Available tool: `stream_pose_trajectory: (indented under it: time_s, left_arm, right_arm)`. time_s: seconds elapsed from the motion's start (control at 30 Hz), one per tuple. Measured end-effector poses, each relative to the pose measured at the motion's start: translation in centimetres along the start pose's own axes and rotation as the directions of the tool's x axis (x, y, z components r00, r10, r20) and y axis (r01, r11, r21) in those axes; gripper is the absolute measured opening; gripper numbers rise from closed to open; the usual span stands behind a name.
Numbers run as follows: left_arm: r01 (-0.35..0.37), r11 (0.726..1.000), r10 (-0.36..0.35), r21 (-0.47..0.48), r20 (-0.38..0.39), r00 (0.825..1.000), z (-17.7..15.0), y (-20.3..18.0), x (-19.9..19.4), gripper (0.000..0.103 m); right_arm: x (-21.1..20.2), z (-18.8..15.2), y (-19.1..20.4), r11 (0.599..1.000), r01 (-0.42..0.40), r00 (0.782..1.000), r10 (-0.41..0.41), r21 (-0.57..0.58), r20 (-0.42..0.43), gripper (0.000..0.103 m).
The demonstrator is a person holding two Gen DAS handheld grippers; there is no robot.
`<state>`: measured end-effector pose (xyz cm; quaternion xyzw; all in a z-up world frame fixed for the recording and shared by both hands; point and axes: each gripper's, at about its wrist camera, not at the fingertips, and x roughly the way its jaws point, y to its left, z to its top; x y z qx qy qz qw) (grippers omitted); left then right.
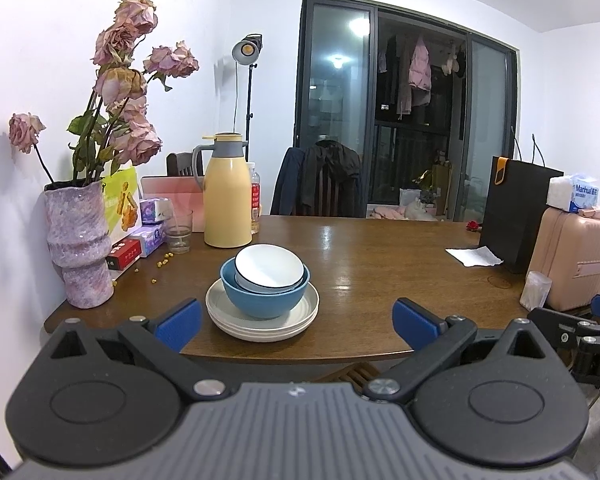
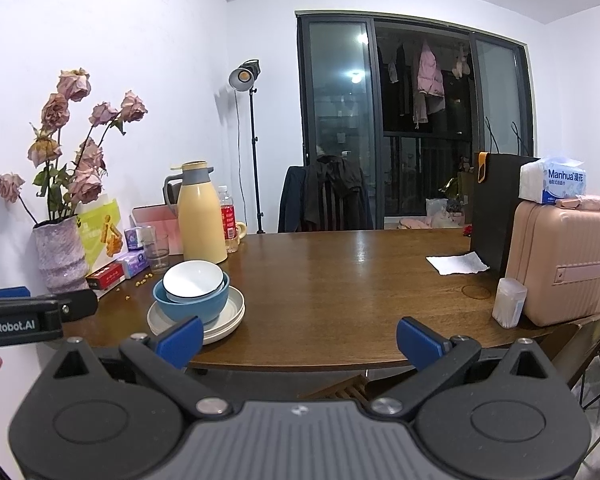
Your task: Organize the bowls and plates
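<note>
The left gripper [image 1: 296,322] hangs level just off the near edge of the wooden table [image 1: 380,248], blue fingers [image 1: 180,322] spread wide and holding nothing. The right gripper [image 2: 300,338] sits beside it, likewise wide open and empty. At 12 o'clock from the left gripper stands the stack: cream plates [image 1: 262,322] at the bottom, a blue bowl [image 1: 264,292] on them, a white bowl [image 1: 269,266] tilted inside it. Nothing lies between fingers and stack. Beyond it, at 11 o'clock, stand a drinking glass [image 1: 179,232] and a yellow thermos [image 1: 225,196]; at 10 o'clock, a pink vase [image 1: 78,244] of wilted roses. At 2 o'clock, a white napkin [image 1: 474,256], black bag [image 1: 516,212] and pink suitcase [image 1: 576,256] stay well apart.
</note>
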<state>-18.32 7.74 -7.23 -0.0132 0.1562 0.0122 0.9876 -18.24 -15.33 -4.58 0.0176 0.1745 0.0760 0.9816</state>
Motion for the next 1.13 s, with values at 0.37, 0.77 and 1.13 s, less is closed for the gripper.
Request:
stream_pose_trajectory:
  time_s: [0.37, 0.77, 1.13]
  left_arm:
    - [0.001, 1.0, -0.001, 0.004, -0.015, 1.0, 0.3, 0.1, 0.6, 0.103]
    - [0.024, 1.0, -0.024, 0.002, -0.065, 0.998, 0.1, 0.4, 1.9, 0.103]
    - [0.031, 0.999, -0.032, -0.008, -0.11, 0.993, -0.1, 0.4, 2.8, 0.103]
  right_arm:
    - [0.3, 0.1, 0.1, 1.0, 0.001, 1.0, -0.001, 0.002, -0.002, 0.103]
    - [1.3, 0.0, 0.4, 1.0, -0.002, 1.0, 0.002, 0.011, -0.031, 0.103]
    - [2.1, -0.2, 0.4, 1.0, -0.007, 0.998, 0.007, 0.015, -0.055, 0.103]
